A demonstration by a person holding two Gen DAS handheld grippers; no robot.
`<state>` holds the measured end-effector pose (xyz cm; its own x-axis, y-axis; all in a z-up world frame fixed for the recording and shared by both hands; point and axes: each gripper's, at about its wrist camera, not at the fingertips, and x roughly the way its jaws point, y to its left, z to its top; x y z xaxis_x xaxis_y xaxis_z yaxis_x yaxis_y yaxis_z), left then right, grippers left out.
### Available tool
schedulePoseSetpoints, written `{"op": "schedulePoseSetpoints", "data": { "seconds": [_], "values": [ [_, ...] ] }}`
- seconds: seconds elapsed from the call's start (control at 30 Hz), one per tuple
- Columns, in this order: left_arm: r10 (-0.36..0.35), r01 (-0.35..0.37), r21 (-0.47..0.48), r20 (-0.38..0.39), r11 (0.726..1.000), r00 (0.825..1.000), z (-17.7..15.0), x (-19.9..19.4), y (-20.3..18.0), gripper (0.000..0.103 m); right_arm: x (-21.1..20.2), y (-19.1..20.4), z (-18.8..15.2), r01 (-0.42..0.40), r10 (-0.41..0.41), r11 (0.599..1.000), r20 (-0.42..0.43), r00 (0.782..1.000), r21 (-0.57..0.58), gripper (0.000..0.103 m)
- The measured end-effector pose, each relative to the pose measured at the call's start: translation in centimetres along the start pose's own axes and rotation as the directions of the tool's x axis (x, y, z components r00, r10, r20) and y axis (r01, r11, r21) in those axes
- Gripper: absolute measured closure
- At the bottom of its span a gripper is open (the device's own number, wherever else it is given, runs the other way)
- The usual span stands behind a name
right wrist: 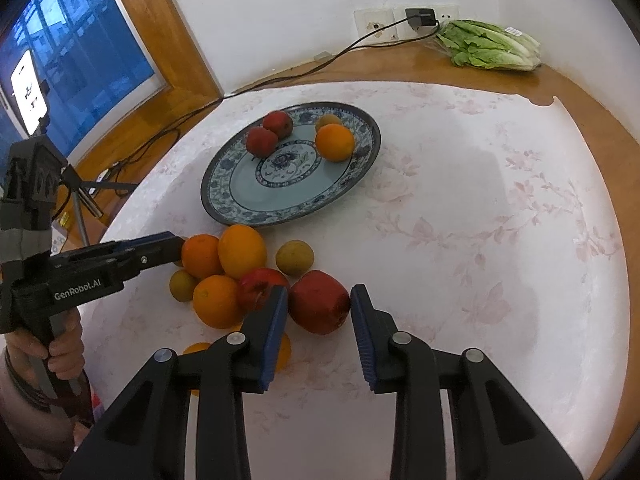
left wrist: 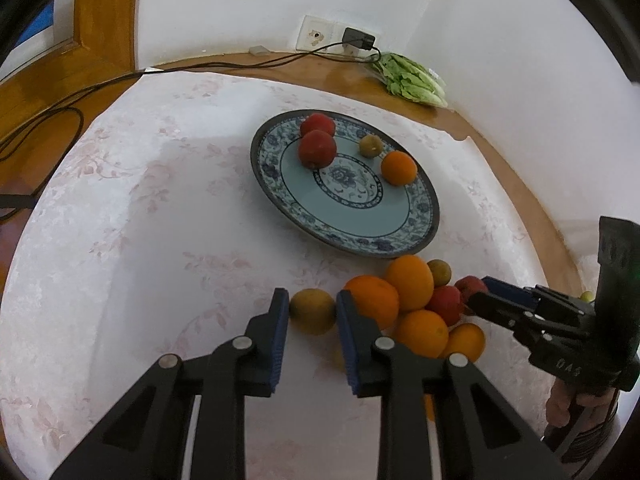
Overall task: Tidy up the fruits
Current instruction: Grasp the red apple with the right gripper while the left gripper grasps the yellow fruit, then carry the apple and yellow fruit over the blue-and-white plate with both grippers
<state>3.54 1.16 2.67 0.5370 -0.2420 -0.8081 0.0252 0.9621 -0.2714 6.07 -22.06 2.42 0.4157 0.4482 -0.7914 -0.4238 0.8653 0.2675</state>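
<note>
A blue patterned plate (left wrist: 404,224) (right wrist: 224,192) holds two red apples (left wrist: 317,149), a small green-brown fruit (left wrist: 370,146) and an orange (left wrist: 398,168). A pile of oranges (left wrist: 410,282), red apples and green-brown fruits lies in front of it. My left gripper (left wrist: 313,312) is open, its jaws either side of a green-brown fruit (left wrist: 313,311) at the pile's left end, close to touching. My right gripper (right wrist: 319,308) is open around a red apple (right wrist: 319,307) at the pile's right end. It also shows in the left wrist view (left wrist: 476,298).
A white floral cloth (right wrist: 480,208) covers the round wooden table. A bag of lettuce (right wrist: 490,46) lies at the back by the wall sockets, and a black charger cable (right wrist: 280,76) runs off to the left. A tripod with a phone (right wrist: 30,92) stands left of the table.
</note>
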Motion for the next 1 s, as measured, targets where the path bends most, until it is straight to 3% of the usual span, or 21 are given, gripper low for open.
{"op": "schedulePoseSetpoints", "data": {
  "seconds": [0.67,1.0],
  "values": [
    [0.042,-0.047,0.045,0.098,0.998,0.994,3.6,-2.7,-1.1,0.078,-2.0,0.9,2.4,0.020,-0.016,0.999,0.068,0.998,-0.048,0.070],
    [0.057,-0.069,0.095,0.119,0.993,0.991,6.1,-1.9,-2.4,0.078,-1.7,1.8,5.0,0.029,-0.021,0.996,0.098,0.995,-0.080,0.070]
  ]
}}
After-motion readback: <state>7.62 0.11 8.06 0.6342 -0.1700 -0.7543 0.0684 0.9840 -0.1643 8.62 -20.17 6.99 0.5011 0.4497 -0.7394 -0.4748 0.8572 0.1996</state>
